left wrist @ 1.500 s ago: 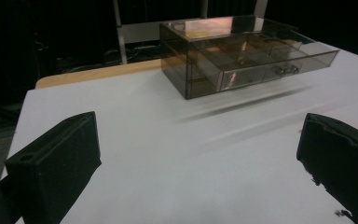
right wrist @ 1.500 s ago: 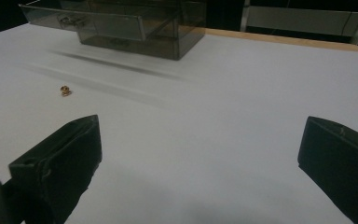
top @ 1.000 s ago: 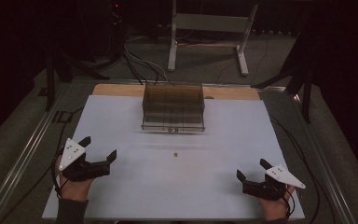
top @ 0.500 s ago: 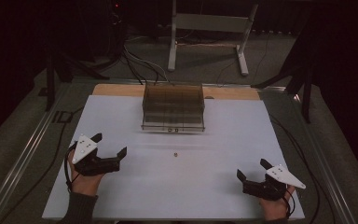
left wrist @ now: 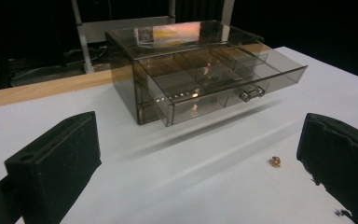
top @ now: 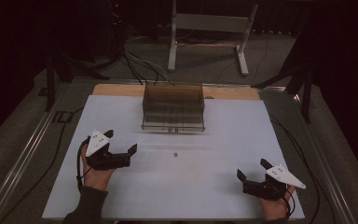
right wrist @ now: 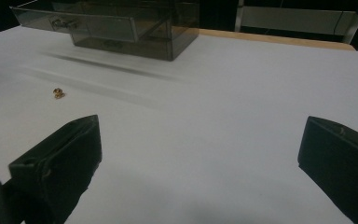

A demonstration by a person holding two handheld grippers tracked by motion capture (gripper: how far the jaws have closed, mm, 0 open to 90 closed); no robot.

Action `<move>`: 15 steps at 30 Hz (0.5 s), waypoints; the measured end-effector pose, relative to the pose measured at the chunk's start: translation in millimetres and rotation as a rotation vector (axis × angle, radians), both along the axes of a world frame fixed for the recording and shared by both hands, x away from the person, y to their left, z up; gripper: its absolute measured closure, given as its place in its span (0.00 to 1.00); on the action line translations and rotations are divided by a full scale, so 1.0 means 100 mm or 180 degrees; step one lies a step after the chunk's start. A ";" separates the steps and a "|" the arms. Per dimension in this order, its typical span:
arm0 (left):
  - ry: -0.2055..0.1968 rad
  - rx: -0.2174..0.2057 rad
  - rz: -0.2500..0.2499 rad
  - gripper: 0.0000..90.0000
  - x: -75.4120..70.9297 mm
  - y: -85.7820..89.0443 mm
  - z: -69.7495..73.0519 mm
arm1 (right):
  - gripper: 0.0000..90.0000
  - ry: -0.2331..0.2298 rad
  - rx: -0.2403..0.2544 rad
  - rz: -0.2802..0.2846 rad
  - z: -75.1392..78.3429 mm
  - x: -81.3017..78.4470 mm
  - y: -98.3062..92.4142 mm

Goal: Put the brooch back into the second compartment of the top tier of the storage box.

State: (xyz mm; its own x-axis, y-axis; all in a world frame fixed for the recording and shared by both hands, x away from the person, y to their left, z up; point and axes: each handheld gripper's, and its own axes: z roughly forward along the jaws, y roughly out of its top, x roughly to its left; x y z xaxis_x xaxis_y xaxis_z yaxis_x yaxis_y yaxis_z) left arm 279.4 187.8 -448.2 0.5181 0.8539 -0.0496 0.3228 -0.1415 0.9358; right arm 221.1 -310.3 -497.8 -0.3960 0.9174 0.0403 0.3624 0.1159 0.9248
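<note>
Right gripper: held in the person's right hand at the near right corner of the worktop; its jaws are spread wide and released, with nothing between them. In the right gripper view bare white surface is seen between the two black jaws.

Left gripper: held in the person's left hand at the near left, a little farther in than the right one; its jaws are parted and released, nothing is grasped. A grey three-cornered plate is carried on top and the jaws are pointed toward the middle of the worktop.

Small brass piece: laid on the white surface near the middle of the worktop, to the right of the left gripper and apart from it. In the left gripper view it is seen just beside the right-hand jaw, not touched by it. In the right gripper view it is seen well beyond the jaws, to the left.

Drawer box: a smoky transparent box stood at the far middle of the worktop, beyond the brass piece. Its upper drawer is pulled partly out toward the near side; dividers are seen inside, and a small handle on its front.

Wooden strip: seen along the far edge of the worktop, behind the box.
</note>
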 end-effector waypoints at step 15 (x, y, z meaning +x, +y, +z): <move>0.0072 -0.0023 -0.0099 0.00 0.15 -0.20 -0.07 | 0.00 0.0019 0.0012 -0.0014 0.00 0.00 -0.01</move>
State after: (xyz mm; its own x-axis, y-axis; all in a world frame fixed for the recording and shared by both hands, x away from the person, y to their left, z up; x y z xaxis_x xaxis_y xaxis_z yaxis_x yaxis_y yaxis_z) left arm 294.4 167.6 -455.2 0.5432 0.8369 -0.0678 0.3393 -0.1450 0.9294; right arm 221.2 -311.0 -497.6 -0.3917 0.9189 0.0462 0.3684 0.1106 0.9231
